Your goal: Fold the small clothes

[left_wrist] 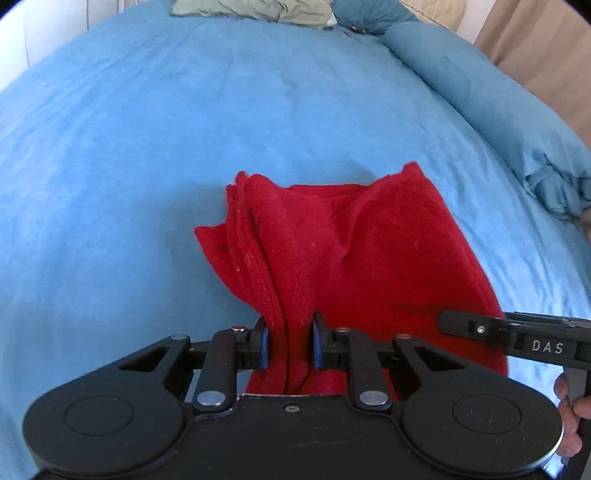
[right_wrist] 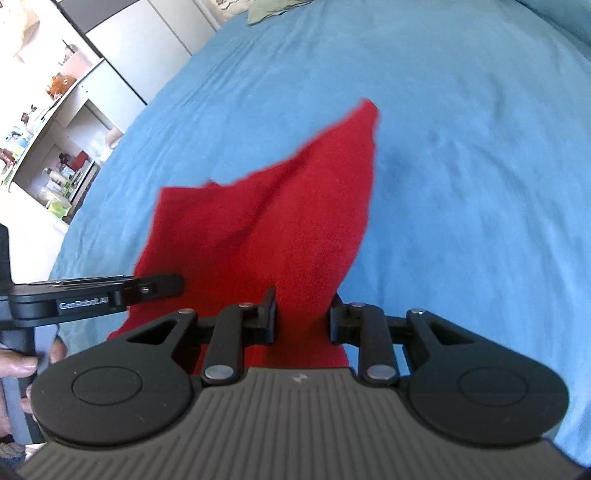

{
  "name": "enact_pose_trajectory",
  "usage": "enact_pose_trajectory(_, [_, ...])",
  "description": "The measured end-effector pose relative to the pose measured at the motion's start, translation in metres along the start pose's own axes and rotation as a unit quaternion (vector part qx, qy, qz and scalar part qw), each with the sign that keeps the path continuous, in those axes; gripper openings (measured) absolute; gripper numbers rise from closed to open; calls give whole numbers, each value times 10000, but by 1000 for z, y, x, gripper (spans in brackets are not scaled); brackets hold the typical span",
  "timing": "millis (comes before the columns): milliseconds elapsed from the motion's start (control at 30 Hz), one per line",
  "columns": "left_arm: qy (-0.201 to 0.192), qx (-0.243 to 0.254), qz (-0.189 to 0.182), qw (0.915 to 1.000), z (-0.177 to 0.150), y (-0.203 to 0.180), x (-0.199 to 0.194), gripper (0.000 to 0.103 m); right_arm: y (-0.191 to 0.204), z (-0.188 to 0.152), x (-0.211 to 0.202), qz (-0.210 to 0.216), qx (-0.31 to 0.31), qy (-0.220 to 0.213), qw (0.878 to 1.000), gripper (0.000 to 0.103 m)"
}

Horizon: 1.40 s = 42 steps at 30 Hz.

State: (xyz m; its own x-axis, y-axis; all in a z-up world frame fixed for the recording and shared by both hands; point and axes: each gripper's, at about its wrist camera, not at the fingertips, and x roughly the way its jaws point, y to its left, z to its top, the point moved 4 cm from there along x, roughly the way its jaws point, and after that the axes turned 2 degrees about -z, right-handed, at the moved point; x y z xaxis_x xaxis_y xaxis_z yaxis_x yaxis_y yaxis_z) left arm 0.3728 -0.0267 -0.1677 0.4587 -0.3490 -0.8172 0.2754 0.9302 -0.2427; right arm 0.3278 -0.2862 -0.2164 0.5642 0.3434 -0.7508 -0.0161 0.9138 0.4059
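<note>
Closest to me, my left gripper (left_wrist: 290, 343) has its jaws pinched onto a bunched edge of the red cloth (left_wrist: 351, 251); several layers of fabric are gathered between the blue pads (left_wrist: 263, 345), and the gap is narrow, filled by the cloth. My right gripper (right_wrist: 303, 319) has its jaws clamped on another part of the same red cloth (right_wrist: 280, 225), with the fabric passing straight between the two black fingers (right_wrist: 269, 314).

From the left wrist view I see the right gripper (left_wrist: 461, 325) coming in from the right edge, just beside the cloth's right side, with the person's right hand (left_wrist: 570, 417) wrapped on its handle. From the right wrist view the left gripper (right_wrist: 162, 286) enters from the left, its tip against the cloth's left part, and the person's left hand (right_wrist: 22, 365) is low at the frame's edge.

The cloth hangs forward from both grips, held above the bed (left_wrist: 184, 129), which is covered by a blue sheet. Whether its far corners touch the sheet I cannot tell. In the right view one corner rises to a blurred point.

Farther off, a blue pillow (left_wrist: 461, 70) lies along the bed's right side, and a pale green cloth (left_wrist: 255, 9) sits at the far end. Beyond the bed's left side, white shelves (right_wrist: 55, 122) carry small cluttered items.
</note>
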Motion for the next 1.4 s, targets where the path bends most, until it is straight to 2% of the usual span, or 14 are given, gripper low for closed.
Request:
enact_pose_trajectory(233, [-328, 86, 129, 9993, -11, -3, 7, 30, -1, -9, 4, 96, -50, -291, 9995, 54])
enact_pose_trajectory(267, [-402, 125, 192, 9989, -13, -4, 3, 37, 2, -6, 2, 101, -77, -326, 9994, 64])
enact_pose_trajectory(300, [-470, 154, 265, 9984, -14, -5, -2, 50, 3, -7, -3, 94, -103, -389, 9991, 80])
enact_pose_trajectory(333, [-550, 185, 361, 9977, -15, -4, -5, 58, 4, -5, -7, 34, -110, -483, 9988, 91])
enact_pose_trajectory(367, [-668, 218, 458, 9965, -16, -2, -9, 75, 6, -4, -13, -83, -140, -660, 9977, 103])
enact_pose_trajectory(400, [-817, 245, 606, 9945, -18, 0, -13, 85, 5, -4, -17, -150, -186, -797, 9965, 103])
enact_pose_trajectory(600, [-1153, 137, 1111, 9870, -39, 24, -12, 88, -13, -22, -12, -867, -322, -938, 9913, 103])
enact_pose_trajectory(733, [-1157, 30, 1204, 9860, -50, 31, -3, 88, -27, -37, -6, -820, -135, -1142, 9900, 103])
enact_pose_trajectory(800, [-1181, 3, 1281, 9847, -46, 27, -13, 83, -20, -37, -12, -923, -198, -1209, 9882, 103])
enact_pose_trajectory(933, [-1503, 49, 1432, 9782, -39, 10, -75, 81, 2, -33, -71, -937, -236, -1496, 9840, 103])
enact_pose_trajectory(1067, [-1986, 155, 1484, 9687, -38, -11, -154, 96, 39, -34, -143, -1061, -507, -1816, 9763, 103])
enact_pose_trajectory(1200, [-2401, 60, 1425, 9602, -53, -33, -231, 103, 76, -48, -211, -1566, -862, -2035, 9626, 103])
enact_pose_trajectory(1300, [-2390, -36, 1346, 9616, -71, -50, -268, 103, 96, -67, -256, -1847, -994, -2113, 9546, 103])
enact_pose_trajectory(1400, [-2409, -41, 1428, 9600, -96, -64, -295, 103, 110, -90, -288, -1932, -992, -2033, 9547, 103])
